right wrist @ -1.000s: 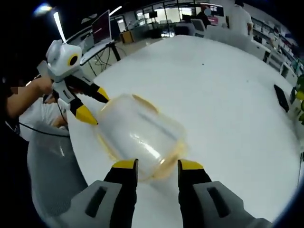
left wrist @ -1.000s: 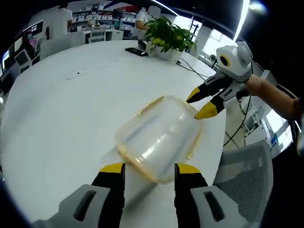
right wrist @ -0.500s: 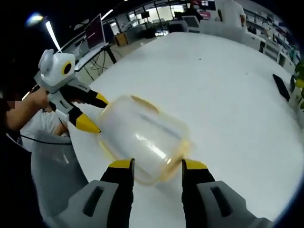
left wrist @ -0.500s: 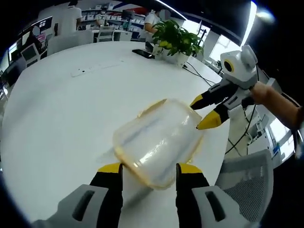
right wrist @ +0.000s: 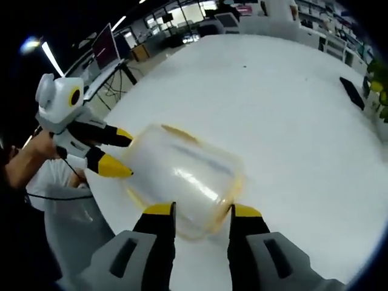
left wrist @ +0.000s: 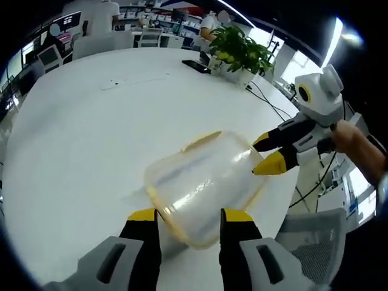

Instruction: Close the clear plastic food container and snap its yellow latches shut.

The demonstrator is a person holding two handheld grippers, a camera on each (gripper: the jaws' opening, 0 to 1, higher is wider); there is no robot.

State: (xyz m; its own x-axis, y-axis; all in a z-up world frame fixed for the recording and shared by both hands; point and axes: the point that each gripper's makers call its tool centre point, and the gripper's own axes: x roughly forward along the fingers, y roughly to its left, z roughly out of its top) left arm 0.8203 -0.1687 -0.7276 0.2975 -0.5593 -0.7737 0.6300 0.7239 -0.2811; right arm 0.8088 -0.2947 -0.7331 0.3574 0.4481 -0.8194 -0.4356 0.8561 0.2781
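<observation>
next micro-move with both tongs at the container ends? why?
Probably ease both tongs inward onto the end latches. The clear container lies on the white table with the left tongs open at one end and the right tongs open at the opposite end; the yellow latches look not yet pressed down, though blur makes this uncertain.

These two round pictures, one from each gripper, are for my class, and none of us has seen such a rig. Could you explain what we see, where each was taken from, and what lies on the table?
A person holds a two-jaw tool in each hand; a camera rides on each. In the left gripper view, the left gripper rises from the bottom, and the right gripper enters from the right. The right gripper view is the mirror case: right gripper below, left gripper entering from the left. Between them, on a white round table, lies a clear plastic container with yellow latches. Both grippers are open at opposite ends of it; neither grips it. A potted plant stands behind.
</observation>
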